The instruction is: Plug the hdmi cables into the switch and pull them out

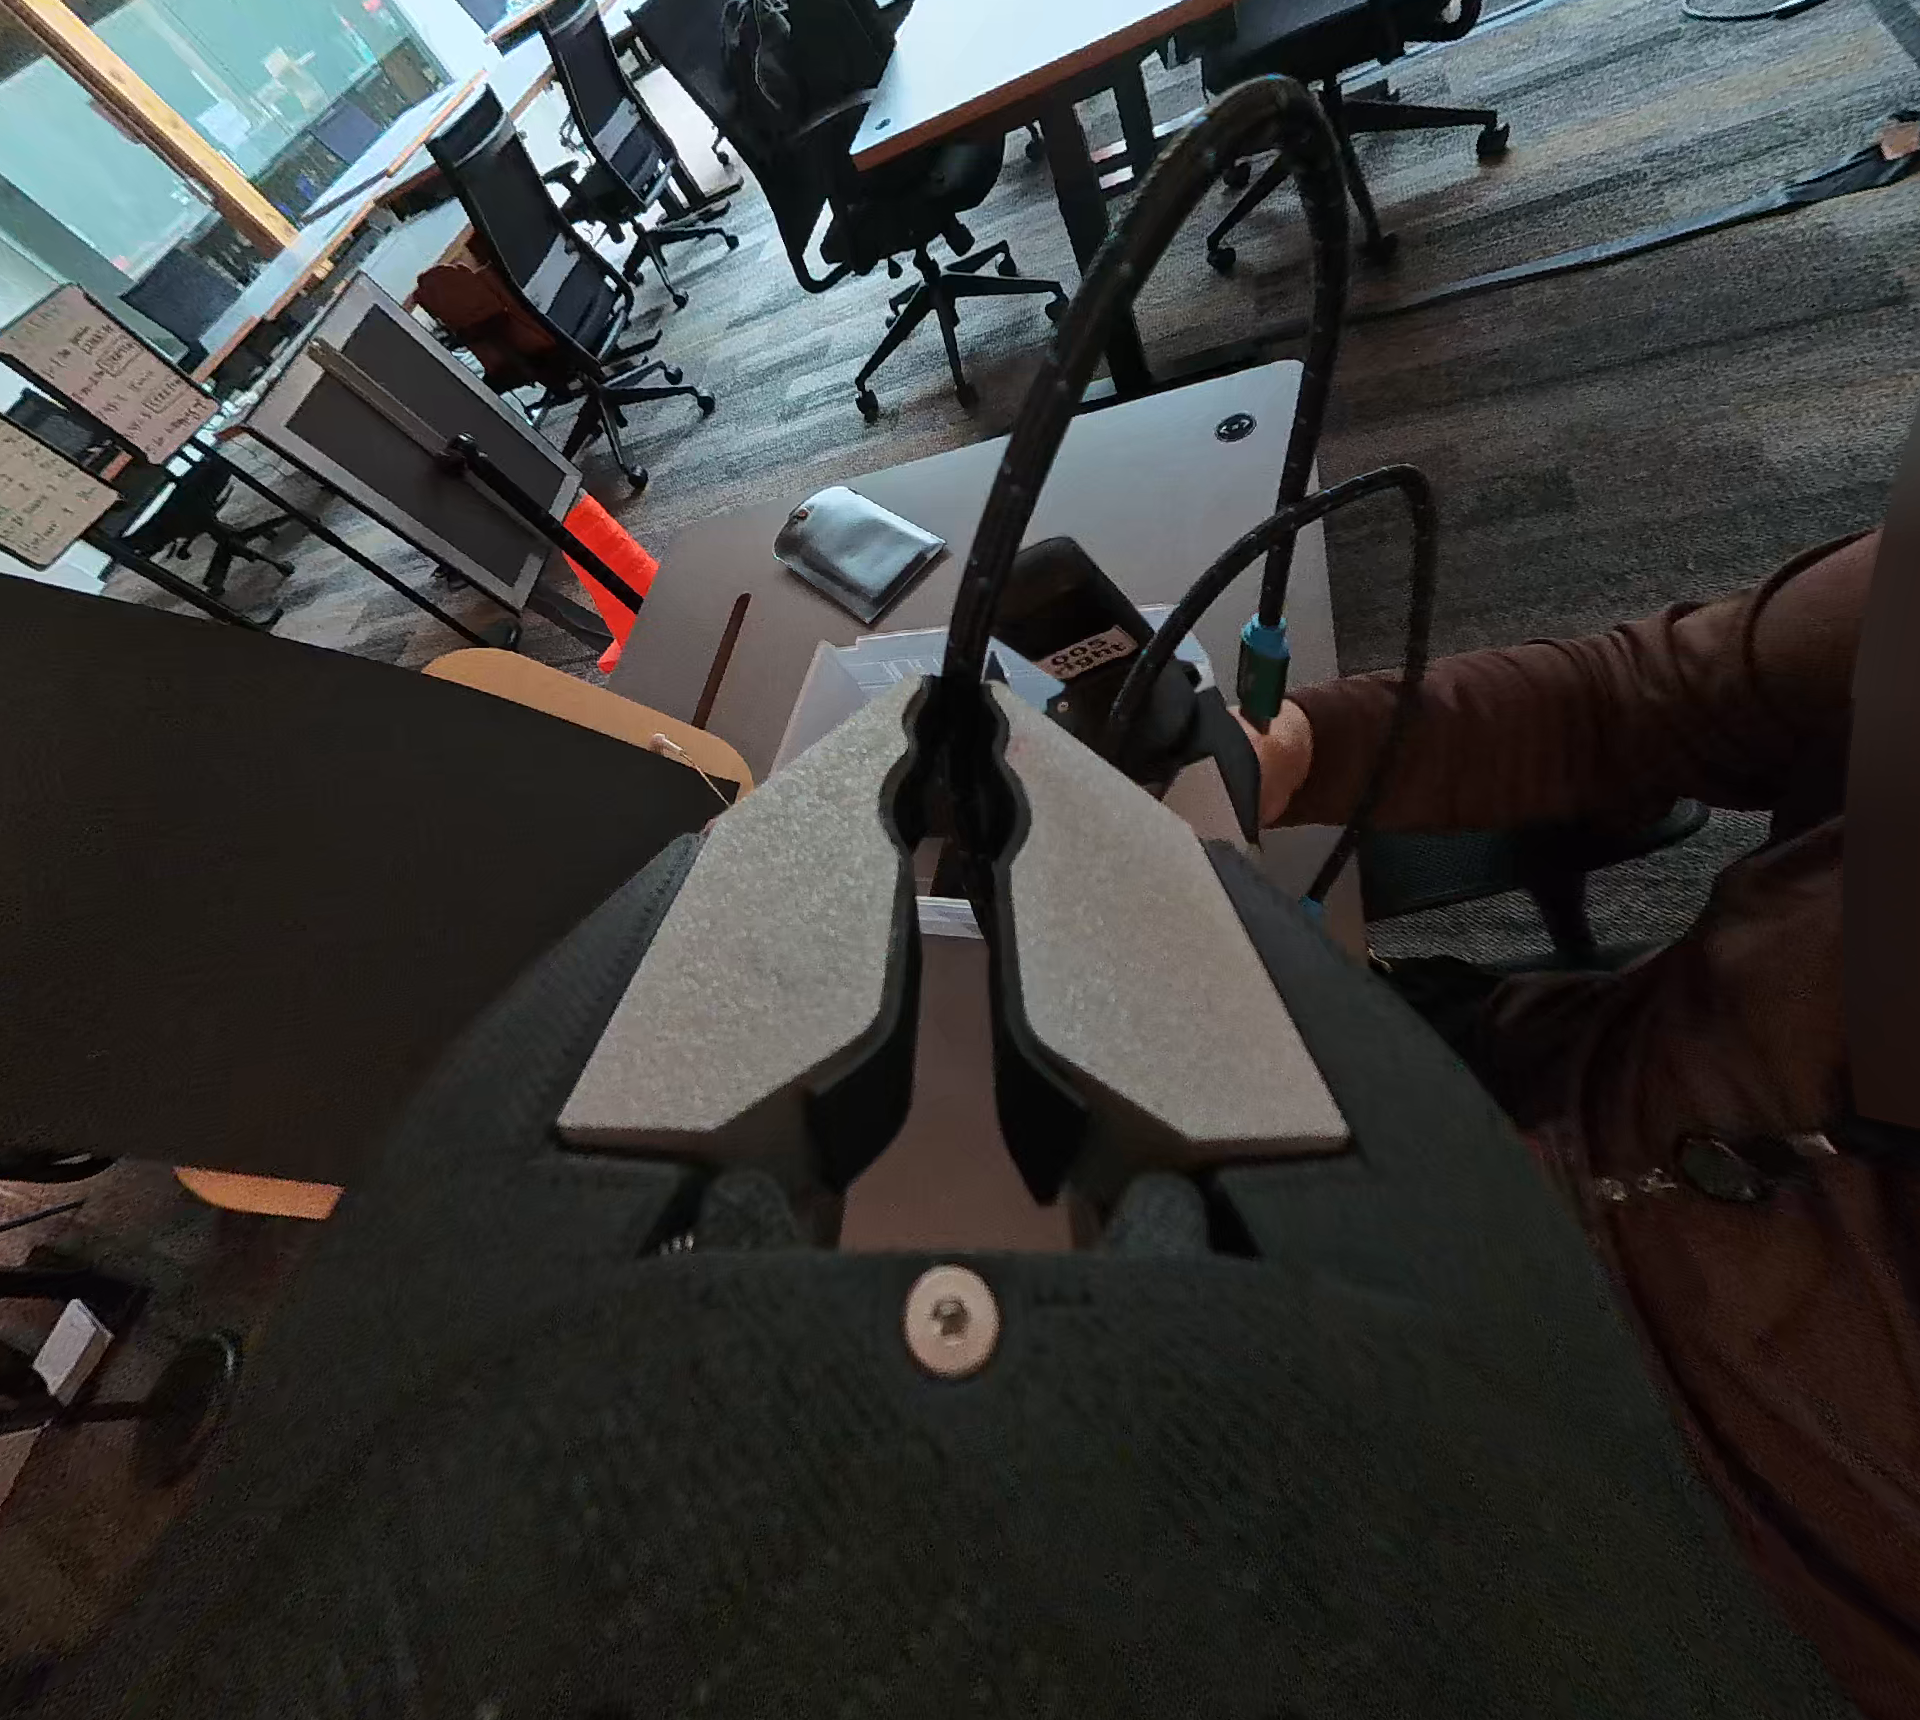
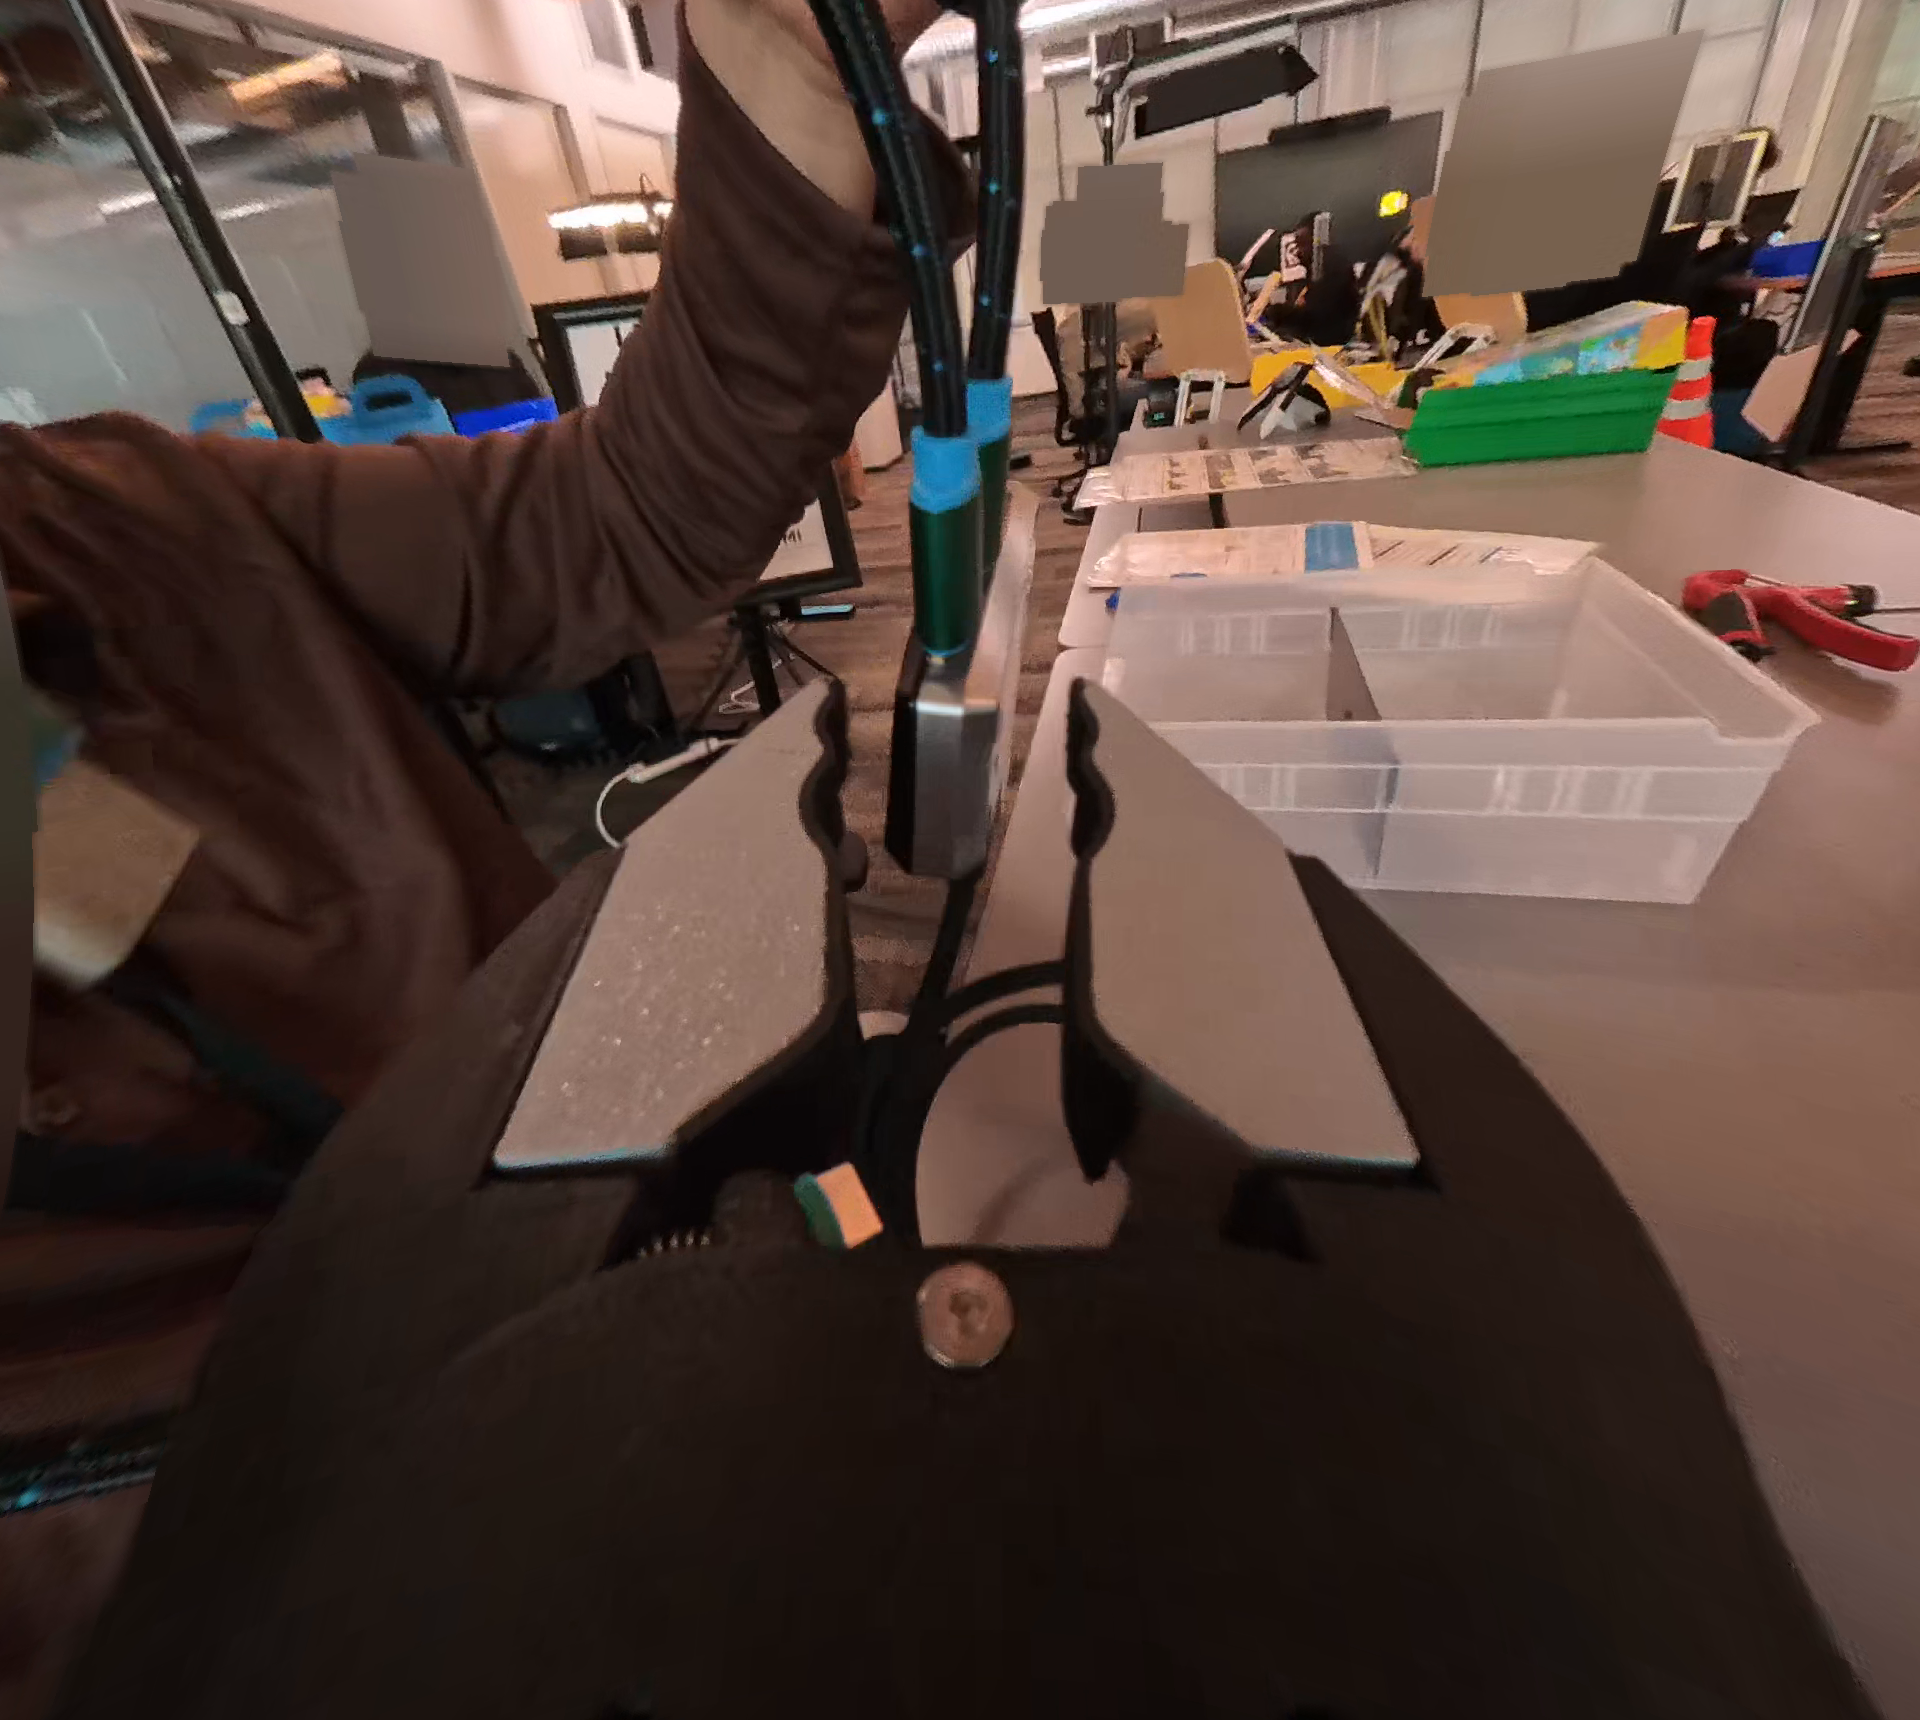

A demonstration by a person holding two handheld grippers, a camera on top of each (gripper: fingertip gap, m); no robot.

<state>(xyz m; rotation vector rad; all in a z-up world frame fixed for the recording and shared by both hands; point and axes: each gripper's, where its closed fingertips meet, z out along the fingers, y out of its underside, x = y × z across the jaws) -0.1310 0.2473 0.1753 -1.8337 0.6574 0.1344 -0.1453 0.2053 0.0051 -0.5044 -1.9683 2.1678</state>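
Note:
My left gripper point(image 1: 956, 735) is shut on a black braided HDMI cable point(image 1: 1049, 382) that arcs up and over to a green plug point(image 1: 1262, 662). In the right wrist view, a small grey metal switch point(image 2: 951, 777) hangs upright with two green HDMI plugs point(image 2: 945, 548) in its top. Their cables point(image 2: 904, 195) run up out of frame. My right gripper point(image 2: 956, 704) is open, and the switch sits between its fingertips without clearly touching either. A thin black lead point(image 2: 935, 953) drops from the bottom of the switch. A brown sleeve point(image 2: 727, 382) reaches up on the left.
A clear plastic divided bin point(image 2: 1662, 714) stands on the grey table point(image 2: 1558, 1099) to the right, with a red hand tool point(image 2: 1808, 621) and a green tray point(image 2: 1538, 423) beyond. In the left wrist view a grey pouch point(image 1: 857, 548) lies on the table; office chairs point(image 1: 852, 143) stand behind. Spacing between my two grippers at the tips: around 20 cm.

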